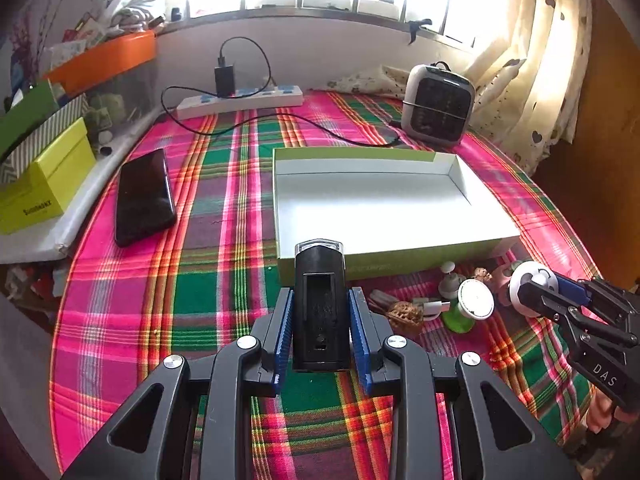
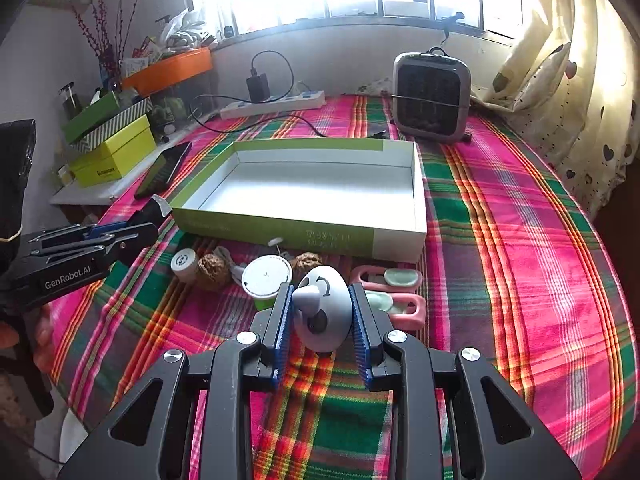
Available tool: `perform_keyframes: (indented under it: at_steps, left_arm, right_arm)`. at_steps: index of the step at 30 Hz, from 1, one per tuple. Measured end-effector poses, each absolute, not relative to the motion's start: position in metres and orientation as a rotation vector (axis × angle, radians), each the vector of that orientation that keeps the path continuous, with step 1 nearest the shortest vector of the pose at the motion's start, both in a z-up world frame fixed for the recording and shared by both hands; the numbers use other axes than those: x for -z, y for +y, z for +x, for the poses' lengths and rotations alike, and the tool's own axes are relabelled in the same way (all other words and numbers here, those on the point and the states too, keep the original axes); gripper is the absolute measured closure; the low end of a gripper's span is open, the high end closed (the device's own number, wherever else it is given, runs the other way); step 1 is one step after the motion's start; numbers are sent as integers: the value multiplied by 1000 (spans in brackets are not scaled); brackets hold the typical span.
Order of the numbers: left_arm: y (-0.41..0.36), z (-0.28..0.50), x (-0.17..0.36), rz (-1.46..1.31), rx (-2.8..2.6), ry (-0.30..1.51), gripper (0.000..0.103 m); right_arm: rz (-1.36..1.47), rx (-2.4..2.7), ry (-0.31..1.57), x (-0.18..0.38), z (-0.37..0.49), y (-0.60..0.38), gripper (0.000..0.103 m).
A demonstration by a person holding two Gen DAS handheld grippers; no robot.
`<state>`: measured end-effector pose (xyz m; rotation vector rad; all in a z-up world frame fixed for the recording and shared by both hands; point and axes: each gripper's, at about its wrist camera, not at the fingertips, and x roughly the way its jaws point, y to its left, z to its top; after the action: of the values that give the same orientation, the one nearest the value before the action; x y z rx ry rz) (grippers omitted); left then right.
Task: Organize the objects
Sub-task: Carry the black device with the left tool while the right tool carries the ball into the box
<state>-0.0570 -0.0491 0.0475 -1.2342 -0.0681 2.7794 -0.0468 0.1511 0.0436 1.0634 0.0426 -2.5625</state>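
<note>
My left gripper [image 1: 320, 320] is shut on a black box-shaped device with a clear front lens [image 1: 319, 304], held just short of the near wall of an open green-and-white box [image 1: 384, 200]. My right gripper [image 2: 320, 312] is shut on a white egg-shaped toy with a smiley face [image 2: 322, 308]; it shows in the left wrist view [image 1: 534, 292] too. The box [image 2: 304, 188] lies ahead of it. Small items lie before the box: walnuts [image 2: 214, 270], a green cup with a white lid [image 2: 266, 280], a small white cylinder [image 2: 184, 264], and pink holders [image 2: 388, 280].
A black phone [image 1: 144, 196] lies left of the box. A power strip with charger [image 1: 240, 100] and a small heater [image 1: 438, 106] stand at the back. Yellow and green boxes [image 1: 44, 184] sit on a shelf at left. Curtains [image 2: 580, 100] hang at right.
</note>
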Motion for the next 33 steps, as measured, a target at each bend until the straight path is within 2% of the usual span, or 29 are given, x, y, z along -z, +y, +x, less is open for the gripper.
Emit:
perform_keyframes:
  at_steps: [12,33]
  left_arm:
    - [-37,-103,-62,-1195,-2745,-57,78]
    - [-27,-191,-29,-1308,-2698,-37,78]
  right_arm:
    - [1051,2545,-5,-65,-108,144,75]
    - [1227,2431,8,-33,-212,116,75]
